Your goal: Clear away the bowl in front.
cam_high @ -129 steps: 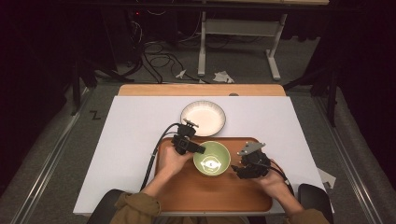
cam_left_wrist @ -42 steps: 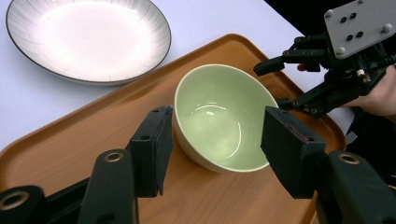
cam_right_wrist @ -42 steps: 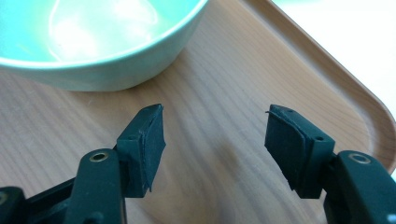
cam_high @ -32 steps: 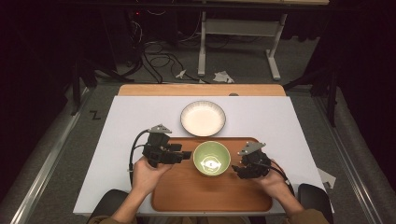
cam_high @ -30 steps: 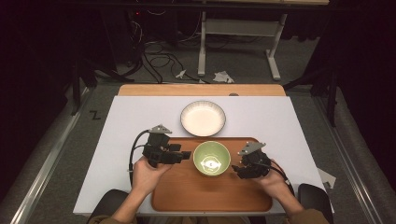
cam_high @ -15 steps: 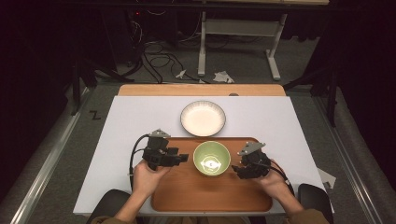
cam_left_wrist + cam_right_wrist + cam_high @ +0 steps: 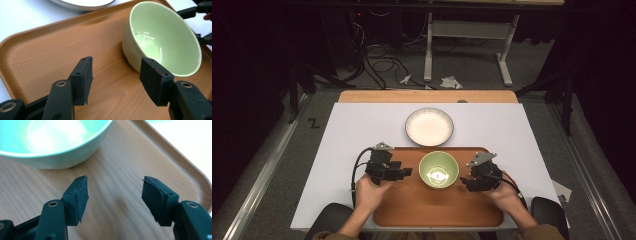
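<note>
At centre frame the green bowl point(image 7: 438, 169) sits on the wooden tray point(image 7: 412, 205), flanked by the left tongs point(image 7: 404, 172) and right tongs point(image 7: 466, 181), both gaping empty, seemingly to grip its rim from opposite sides.

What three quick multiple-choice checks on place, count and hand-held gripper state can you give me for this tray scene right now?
1. Where does the green bowl sit?
A. on the wooden tray
B. on the white table cover
C. inside the white plate

2. How many dishes are on the table?
A. one
B. two
C. three

3. How do the left hand-held gripper jaws stand?
A. clamped on the bowl rim
B. shut on nothing
C. open, empty, beside the bowl

Key: 1 A, the bowl rests on the tray between both grippers; 2 B, the bowl plus the white plate beyond the tray; 3 C, the left gripper view shows a wide gap over bare tray.
</note>
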{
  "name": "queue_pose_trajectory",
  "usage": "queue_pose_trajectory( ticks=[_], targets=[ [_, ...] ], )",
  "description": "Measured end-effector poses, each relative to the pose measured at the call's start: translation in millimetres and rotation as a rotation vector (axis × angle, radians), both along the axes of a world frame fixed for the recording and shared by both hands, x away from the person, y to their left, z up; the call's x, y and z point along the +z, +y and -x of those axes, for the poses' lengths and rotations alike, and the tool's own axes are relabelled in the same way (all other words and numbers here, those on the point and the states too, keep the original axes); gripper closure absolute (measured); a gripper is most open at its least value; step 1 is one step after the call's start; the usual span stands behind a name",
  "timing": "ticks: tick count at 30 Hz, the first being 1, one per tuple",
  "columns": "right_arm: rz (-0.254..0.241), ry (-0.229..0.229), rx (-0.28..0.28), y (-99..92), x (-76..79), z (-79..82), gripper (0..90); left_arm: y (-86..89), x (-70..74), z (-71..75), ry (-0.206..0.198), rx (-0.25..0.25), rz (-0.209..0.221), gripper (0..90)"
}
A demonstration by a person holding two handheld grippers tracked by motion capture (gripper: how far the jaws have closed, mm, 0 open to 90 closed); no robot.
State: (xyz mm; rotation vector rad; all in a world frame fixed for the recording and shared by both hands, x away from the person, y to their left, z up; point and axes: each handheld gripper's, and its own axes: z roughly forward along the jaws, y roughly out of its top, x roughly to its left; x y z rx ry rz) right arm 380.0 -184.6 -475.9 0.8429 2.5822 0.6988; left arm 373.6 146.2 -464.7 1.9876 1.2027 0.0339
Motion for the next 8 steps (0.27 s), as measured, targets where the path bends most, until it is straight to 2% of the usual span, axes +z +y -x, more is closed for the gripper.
queue_pose_trajectory(
  ticks=[2,4,8],
  targets=[
    [0.003,0.004,0.001,-0.1,0.4,0.0,38.1,0.3,-1.4,-0.3,0.005,0.006,0.01,44.0],
    [-0.005,-0.006,-0.005,0.1,-0.3,0.1,38.2,2.3,0.0,0.4,-0.015,0.003,0.02,44.0],
    [-0.006,0.0,-0.008,0.1,-0.3,-0.3,38.1,2.2,-0.2,0.5,-0.017,0.0,0.028,43.7]
  ],
)
